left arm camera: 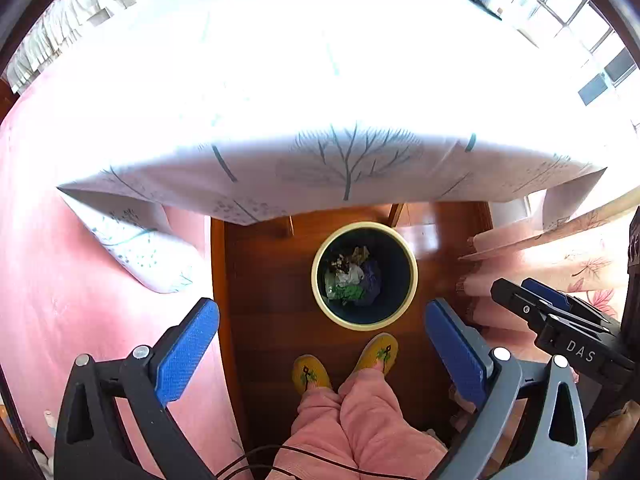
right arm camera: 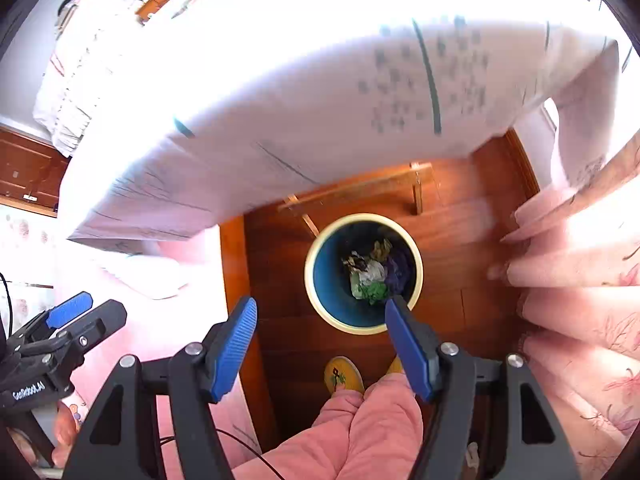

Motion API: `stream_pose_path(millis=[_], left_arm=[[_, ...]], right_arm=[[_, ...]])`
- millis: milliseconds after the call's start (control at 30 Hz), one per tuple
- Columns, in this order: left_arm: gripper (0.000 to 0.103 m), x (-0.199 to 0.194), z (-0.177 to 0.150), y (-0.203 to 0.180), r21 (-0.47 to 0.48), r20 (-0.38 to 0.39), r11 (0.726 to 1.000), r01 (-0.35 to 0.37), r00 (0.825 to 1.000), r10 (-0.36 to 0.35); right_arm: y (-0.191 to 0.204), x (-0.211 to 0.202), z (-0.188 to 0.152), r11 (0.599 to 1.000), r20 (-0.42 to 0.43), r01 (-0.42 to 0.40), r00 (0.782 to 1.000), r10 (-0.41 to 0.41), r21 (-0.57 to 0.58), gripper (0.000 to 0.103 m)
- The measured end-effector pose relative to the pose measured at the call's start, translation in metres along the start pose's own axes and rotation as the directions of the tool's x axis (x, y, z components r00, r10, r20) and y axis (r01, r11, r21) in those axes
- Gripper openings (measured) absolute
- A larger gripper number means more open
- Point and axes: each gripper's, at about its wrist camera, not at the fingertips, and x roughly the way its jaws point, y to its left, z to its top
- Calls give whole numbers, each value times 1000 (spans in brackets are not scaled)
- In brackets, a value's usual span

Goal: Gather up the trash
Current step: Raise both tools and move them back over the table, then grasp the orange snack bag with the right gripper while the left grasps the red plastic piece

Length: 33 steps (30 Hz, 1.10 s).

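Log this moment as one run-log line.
left gripper: open, empty | right gripper: open, empty | trash bin: on floor, crumpled trash inside | both grippers above bin

A glossy wooden floor (left arm camera: 272, 280) is seen; the bin (left arm camera: 320, 280) looks smooth plastic; crumpled paper (left arm camera: 349, 276) lies inside.

The trash bin (left arm camera: 404, 236) stands open on the wooden floor (left arm camera: 264, 280), with nothing covering its mouth. At 12 o'clock the white cloth (left arm camera: 320, 120) hangs over the floor just beyond the bin. At 3 o'clock the pink curtain (left arm camera: 560, 264) closes that side, at 9 o'clock the pink bedding (left arm camera: 80, 260). At 6 o'clock the person's yellow slippers (left arm camera: 310, 374) stand near the bin.
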Motion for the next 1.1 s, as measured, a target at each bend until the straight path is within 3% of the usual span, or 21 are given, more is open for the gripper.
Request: stream_pose_path(millis=[267, 567, 733, 867, 967, 1000, 1100], left_arm=[[102, -93, 37, 0, 0, 147, 1000, -20, 989, 20], [100, -156, 75, -14, -11, 254, 1000, 13, 967, -10], [90, -163, 97, -18, -12, 267, 999, 35, 963, -30], [90, -162, 122, -18, 26, 307, 1000, 2, 952, -10], [89, -156, 150, -13, 61, 339, 998, -32, 941, 10], [84, -152, 161, -11, 76, 344, 996, -41, 939, 13], [75, -133, 200, 2, 120, 329, 992, -40, 944, -2]], right_arm=[[28, -101, 32, 995, 188, -35, 981, 53, -97, 68], [66, -165, 79, 964, 318, -62, 937, 145, -258, 68], [87, -173, 108, 952, 340, -69, 924, 174, -299, 68], [91, -164, 136, 959, 328, -97, 926, 185, -265, 68], [92, -143, 160, 967, 290, -124, 939, 187, -222, 65], [93, -134, 168, 970, 278, -124, 944, 180, -209, 59], [98, -105, 193, 977, 239, -132, 956, 170, -168, 57]])
